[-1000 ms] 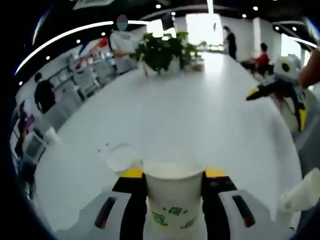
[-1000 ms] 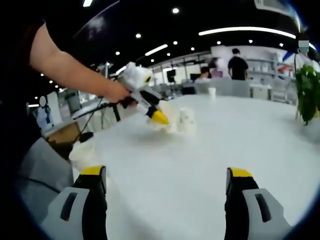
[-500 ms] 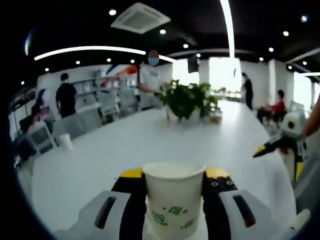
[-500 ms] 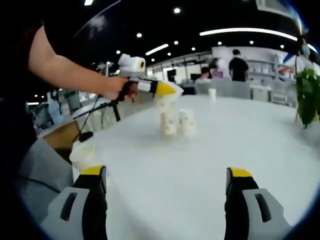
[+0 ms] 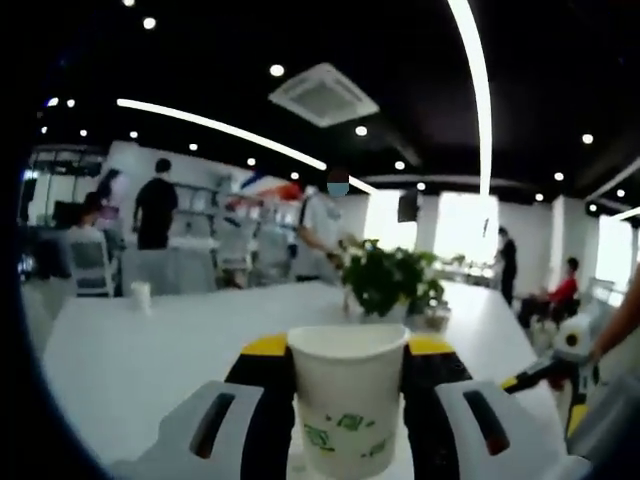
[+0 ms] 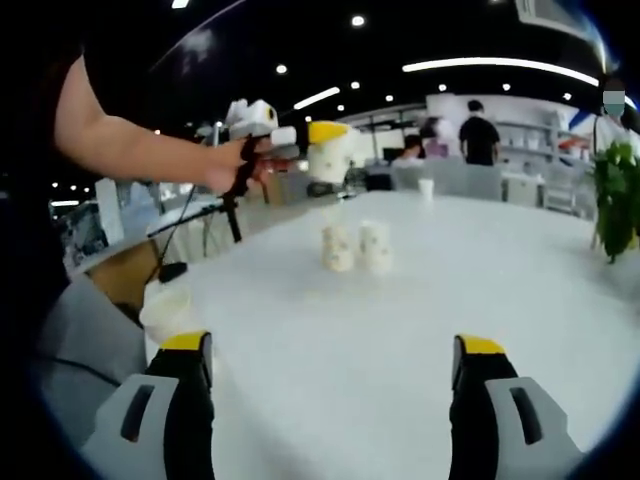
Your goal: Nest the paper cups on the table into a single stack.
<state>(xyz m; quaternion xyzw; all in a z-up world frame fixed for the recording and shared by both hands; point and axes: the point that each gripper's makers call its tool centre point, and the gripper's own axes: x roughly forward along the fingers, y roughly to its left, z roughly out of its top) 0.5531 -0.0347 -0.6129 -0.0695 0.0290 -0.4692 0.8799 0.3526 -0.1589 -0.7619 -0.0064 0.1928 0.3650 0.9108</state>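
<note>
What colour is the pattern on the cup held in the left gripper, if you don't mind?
Green marks on a white cup, clearest in the left gripper view.

Open-plan office: long white table (image 6: 420, 330), ceiling light strips (image 5: 480, 90), air-con vent (image 5: 322, 95), potted plant (image 5: 390, 283), shelving behind

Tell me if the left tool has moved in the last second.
Yes. In the right gripper view the left tool, shut on a paper cup, has risen above the two cups standing on the table.

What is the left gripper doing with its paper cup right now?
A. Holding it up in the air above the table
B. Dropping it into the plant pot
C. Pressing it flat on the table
A: the left gripper holds the paper cup in the air above the table, higher than the two cups standing there.
</note>
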